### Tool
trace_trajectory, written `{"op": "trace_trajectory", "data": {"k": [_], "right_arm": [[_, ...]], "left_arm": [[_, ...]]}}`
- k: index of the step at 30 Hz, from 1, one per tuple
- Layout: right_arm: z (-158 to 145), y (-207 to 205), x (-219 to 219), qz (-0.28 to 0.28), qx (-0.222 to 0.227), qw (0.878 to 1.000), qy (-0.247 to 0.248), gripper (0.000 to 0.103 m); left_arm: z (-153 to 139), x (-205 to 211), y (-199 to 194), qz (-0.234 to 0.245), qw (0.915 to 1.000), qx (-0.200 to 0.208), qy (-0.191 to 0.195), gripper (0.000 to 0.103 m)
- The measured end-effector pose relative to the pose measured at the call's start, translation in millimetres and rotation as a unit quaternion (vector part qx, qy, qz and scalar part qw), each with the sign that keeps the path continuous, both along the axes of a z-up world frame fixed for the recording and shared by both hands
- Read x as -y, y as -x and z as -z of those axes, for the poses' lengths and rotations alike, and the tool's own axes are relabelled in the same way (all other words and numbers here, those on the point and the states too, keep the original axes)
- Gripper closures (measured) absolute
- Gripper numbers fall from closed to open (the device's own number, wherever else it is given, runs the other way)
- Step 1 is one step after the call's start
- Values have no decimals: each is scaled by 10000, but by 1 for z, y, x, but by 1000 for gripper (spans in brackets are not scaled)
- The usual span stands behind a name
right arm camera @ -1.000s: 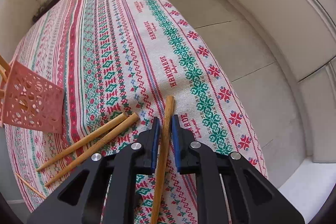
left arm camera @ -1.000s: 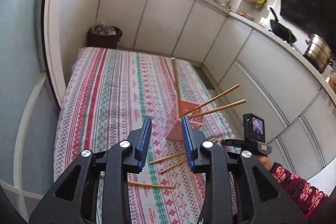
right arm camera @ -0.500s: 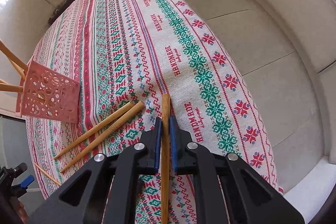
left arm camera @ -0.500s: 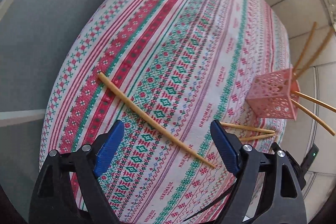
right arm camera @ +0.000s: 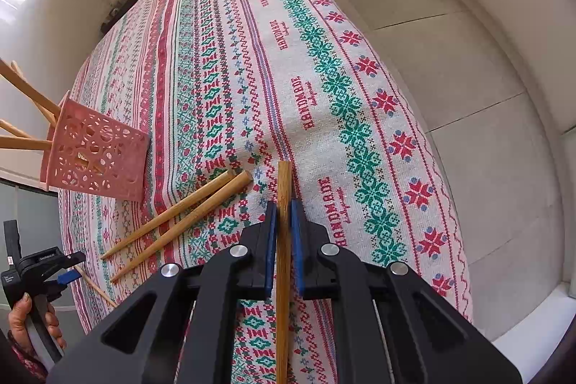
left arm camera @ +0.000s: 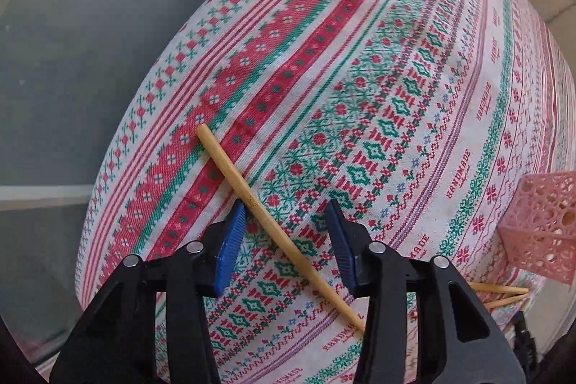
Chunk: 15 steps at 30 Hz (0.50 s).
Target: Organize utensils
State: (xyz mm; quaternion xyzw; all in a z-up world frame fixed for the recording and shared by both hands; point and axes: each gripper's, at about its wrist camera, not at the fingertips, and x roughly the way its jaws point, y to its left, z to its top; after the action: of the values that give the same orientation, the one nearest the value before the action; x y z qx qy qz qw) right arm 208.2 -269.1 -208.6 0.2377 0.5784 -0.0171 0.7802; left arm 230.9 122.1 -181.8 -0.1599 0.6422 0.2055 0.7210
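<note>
A bamboo chopstick [left arm camera: 266, 215] lies on the patterned tablecloth [left arm camera: 360, 78]. My left gripper [left arm camera: 286, 218] is open and straddles its middle, the left pad close against it. My right gripper [right arm camera: 283, 213] is shut on another chopstick [right arm camera: 283, 258], held just above the cloth. A pink perforated holder [right arm camera: 95, 155] stands to the left with several chopsticks in it; it also shows in the left wrist view [left arm camera: 543, 229]. Two loose chopsticks [right arm camera: 180, 215] lie beside my right gripper.
The table's edge drops off to a grey floor on the left in the left wrist view [left arm camera: 72, 60]. Beige cabinet doors [right arm camera: 468, 60] run along the table's right side. The left gripper and the hand holding it [right arm camera: 32, 279] show at lower left in the right wrist view.
My left gripper swung down from the room view, moved in over the lying chopstick, and its jaws narrowed around it. My right gripper closed on its chopstick and lifted it slightly.
</note>
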Motion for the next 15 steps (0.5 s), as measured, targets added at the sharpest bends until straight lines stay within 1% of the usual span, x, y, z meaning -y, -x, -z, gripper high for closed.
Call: {"op": "trace_trajectory", "data": {"k": [1,3,4,5,6,8,10,11,12,13,15], "right_arm": [[1,0,0,17,4,10000,-37,95],[2,0,1,19,22,10000,-76,95],[2,1,1,18,25,9999,-113,95],[3,2,3,29,24,9998,-192,95],[4,4,5,53,26,9996,-283,95],[4,8,9,121,93,9987,-476,95],[2,12,9,126,189,9986,-477,95],[-1,14,7,107,302,9984,-459,95],[-6,17,6,108,393,9983,-409,95],[-11,20,5,110,499,9978,-414,95],[-24,27,2,101,737,9962,-446,95]], "left_arm": [[-2,8,-3,249,9996,147,11,88],[-4,23,-6,761,9965,268,-199,95],[-6,27,-6,964,9944,362,-254,97],[-7,29,-4,1194,9912,532,-185,97],[-9,30,-1,1315,9890,658,-150,97],[-13,24,10,1495,9824,1083,293,97],[-22,20,20,1571,9775,1340,432,97],[-32,20,24,1701,9711,1577,572,97],[-47,22,28,1882,9628,1853,576,97],[-62,24,35,2086,9534,2132,451,97],[-86,26,49,2344,9342,2626,583,97]]}}
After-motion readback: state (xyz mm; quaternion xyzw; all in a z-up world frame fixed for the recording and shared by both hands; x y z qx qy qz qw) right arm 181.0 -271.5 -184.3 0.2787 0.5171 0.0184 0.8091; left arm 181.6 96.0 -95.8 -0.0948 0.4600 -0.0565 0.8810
